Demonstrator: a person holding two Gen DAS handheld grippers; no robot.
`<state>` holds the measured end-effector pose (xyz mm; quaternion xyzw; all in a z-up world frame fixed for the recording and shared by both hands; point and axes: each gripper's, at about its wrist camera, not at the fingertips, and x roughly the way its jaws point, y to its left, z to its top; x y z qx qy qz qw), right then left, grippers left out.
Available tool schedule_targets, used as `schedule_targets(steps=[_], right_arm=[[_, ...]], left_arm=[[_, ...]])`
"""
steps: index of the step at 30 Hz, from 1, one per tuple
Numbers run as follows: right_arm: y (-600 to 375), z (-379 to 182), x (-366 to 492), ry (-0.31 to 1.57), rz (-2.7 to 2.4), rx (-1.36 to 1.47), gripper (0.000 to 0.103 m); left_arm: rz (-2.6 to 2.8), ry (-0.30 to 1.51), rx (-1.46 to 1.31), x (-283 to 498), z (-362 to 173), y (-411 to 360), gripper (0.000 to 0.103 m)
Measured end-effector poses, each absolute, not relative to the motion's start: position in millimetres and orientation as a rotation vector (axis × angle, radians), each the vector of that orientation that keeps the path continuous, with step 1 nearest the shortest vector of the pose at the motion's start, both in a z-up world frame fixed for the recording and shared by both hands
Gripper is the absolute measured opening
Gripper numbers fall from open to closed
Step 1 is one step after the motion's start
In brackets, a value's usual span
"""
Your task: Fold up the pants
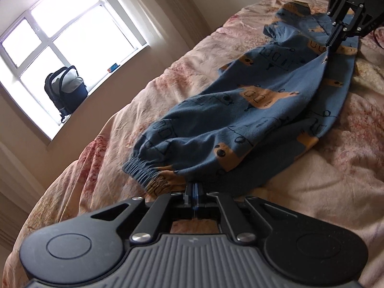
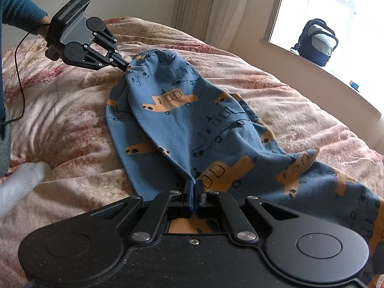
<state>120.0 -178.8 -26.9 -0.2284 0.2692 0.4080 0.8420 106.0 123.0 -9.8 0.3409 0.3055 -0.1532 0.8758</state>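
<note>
A: So, left wrist view first. Where are the pants (image 1: 252,110)?

B: They run from lower centre to upper right of the frame, lying on the quilt (image 1: 115,144). The left gripper (image 1: 195,188) at bottom centre has its fingers pressed together on blue cloth just beside the elastic cuff (image 1: 141,171). At upper right, the right gripper (image 1: 332,44) pinches a ridge of fabric, lifting it a little off the bed.

A: And the backpack (image 1: 66,91)?

B: On the windowsill at the left, well apart from everything.

A: Now the right wrist view.

B: The pants fill the middle of the frame. The right gripper, bottom centre, is closed on a raised fold. The left gripper at upper left clamps the far cuffed end, with the person's hand (image 2: 46,32) behind it. One leg seems to lie over the other, though the lower layer pokes out on the left side.

A: So how should the fold go?

B: I'd judge both pinches should keep the top layer lightly taut, move together, and settle it so edges align before letting go. Uneven pulling could drag the lower leg askew.
</note>
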Motion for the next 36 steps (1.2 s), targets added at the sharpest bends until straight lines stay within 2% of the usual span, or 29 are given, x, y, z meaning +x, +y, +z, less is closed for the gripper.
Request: schedule_targets(steps=[11, 20, 27, 31, 32, 33, 34, 35, 36], right_arm=[[-186, -10, 98, 0.52, 0.883, -0.499, 0.0], [-184, -13, 88, 0.53, 0.9, -0.522, 0.0], [-175, -34, 79, 0.577, 0.917, -0.562, 0.0], [-175, -38, 81, 0.584, 0.879, -0.525, 0.003], [-177, -36, 81, 0.584, 0.864, -0.503, 0.009], [-179, -34, 80, 0.579, 0.844, -0.486, 0.018], [-182, -31, 79, 0.577, 0.822, -0.462, 0.023], [-186, -28, 78, 0.579, 0.795, -0.429, 0.034], [-192, -23, 78, 0.579, 0.752, -0.388, 0.05]], left_arm=[[-0.29, 0.67, 0.613, 109, 2, 128, 0.0], [-0.23, 0.738, 0.341, 116, 14, 146, 0.0], [-0.316, 0.722, 0.28, 121, 21, 113, 0.003], [-0.455, 0.726, 0.307, 126, 13, 75, 0.019], [-0.487, 0.728, 0.307, 129, 10, 64, 0.024], [-0.514, 0.731, 0.302, 132, 7, 54, 0.034], [-0.537, 0.733, 0.297, 134, 4, 45, 0.043], [-0.564, 0.727, 0.291, 137, 3, 33, 0.063], [-0.586, 0.714, 0.287, 138, 3, 22, 0.076]])
